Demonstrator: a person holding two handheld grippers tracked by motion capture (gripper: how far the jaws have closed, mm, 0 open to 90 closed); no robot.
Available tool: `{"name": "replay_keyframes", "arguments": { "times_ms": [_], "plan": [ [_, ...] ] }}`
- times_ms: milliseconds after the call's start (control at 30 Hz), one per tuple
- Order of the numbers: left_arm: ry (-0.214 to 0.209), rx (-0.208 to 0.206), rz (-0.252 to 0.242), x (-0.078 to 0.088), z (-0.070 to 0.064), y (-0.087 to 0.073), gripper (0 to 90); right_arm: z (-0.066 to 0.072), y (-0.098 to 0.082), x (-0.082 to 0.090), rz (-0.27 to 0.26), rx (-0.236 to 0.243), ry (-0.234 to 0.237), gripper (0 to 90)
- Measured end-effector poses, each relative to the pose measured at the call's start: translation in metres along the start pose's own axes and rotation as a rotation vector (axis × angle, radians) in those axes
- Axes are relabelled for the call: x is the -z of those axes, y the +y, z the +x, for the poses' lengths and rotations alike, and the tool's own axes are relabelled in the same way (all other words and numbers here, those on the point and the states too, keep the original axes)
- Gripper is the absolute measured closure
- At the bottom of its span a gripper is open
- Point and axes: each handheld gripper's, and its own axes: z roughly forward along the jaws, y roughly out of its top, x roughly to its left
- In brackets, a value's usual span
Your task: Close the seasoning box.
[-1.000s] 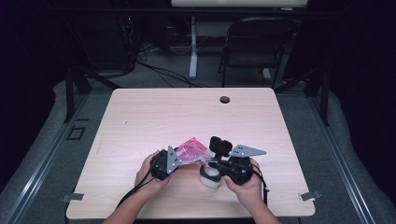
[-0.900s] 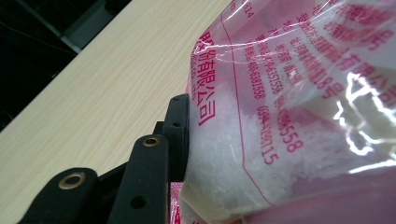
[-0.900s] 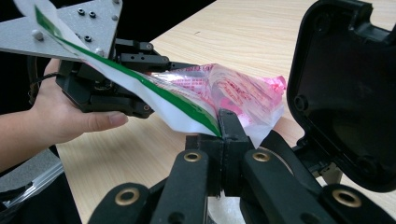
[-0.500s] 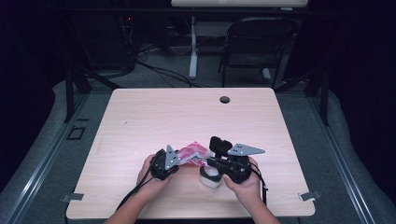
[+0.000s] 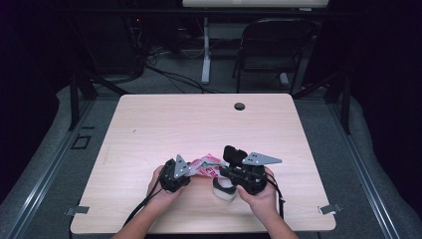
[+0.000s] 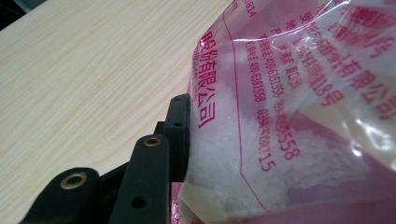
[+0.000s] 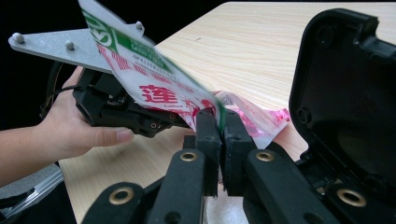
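A clear plastic bag (image 5: 205, 166) printed in pink and red, with white fluffy filling, hangs between my two grippers near the table's front edge. My left gripper (image 5: 190, 169) is shut on the bag's bulging side (image 6: 289, 116). One black finger (image 6: 180, 133) presses into the bag and the other is hidden behind it. My right gripper (image 7: 220, 128) pinches the bag's flat sealed edge (image 7: 154, 84). Its jaws have just been opening slightly, with the film still held between the pads. In the high view the right gripper (image 5: 226, 172) sits to the right of the bag.
A white round object (image 5: 223, 192) lies on the wooden table (image 5: 199, 124) under my right gripper. A black hollow shell (image 7: 345, 93) stands close on the right in the right gripper view. The table has a cable hole (image 5: 239, 106) at the back. A chair (image 5: 273, 55) stands beyond.
The bag has bunched a little closer in between the two grippers. Both hands have stayed almost where they were.
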Motion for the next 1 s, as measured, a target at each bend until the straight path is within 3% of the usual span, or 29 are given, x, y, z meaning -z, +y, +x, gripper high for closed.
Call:
{"name": "replay_keyframes", "arguments": {
  "times_ms": [333,600,833,1000],
  "plan": [
    [-0.053,0.062,-0.002,0.0,0.006,-0.001,69.2,0.0,-0.001,0.0,-0.001,0.012,-0.007,76.7],
    [-0.075,0.106,-0.002,-0.001,0.012,-0.004,69.3,-0.001,-0.001,0.002,-0.019,0.013,-0.016,71.9],
    [-0.088,0.134,-0.006,-0.001,0.015,-0.004,69.3,-0.002,-0.001,0.005,-0.067,0.009,-0.026,67.2],
    [-0.087,0.151,-0.013,0.001,0.018,-0.005,69.4,-0.003,-0.002,0.007,-0.065,0.009,-0.024,66.4]
  ]
}}
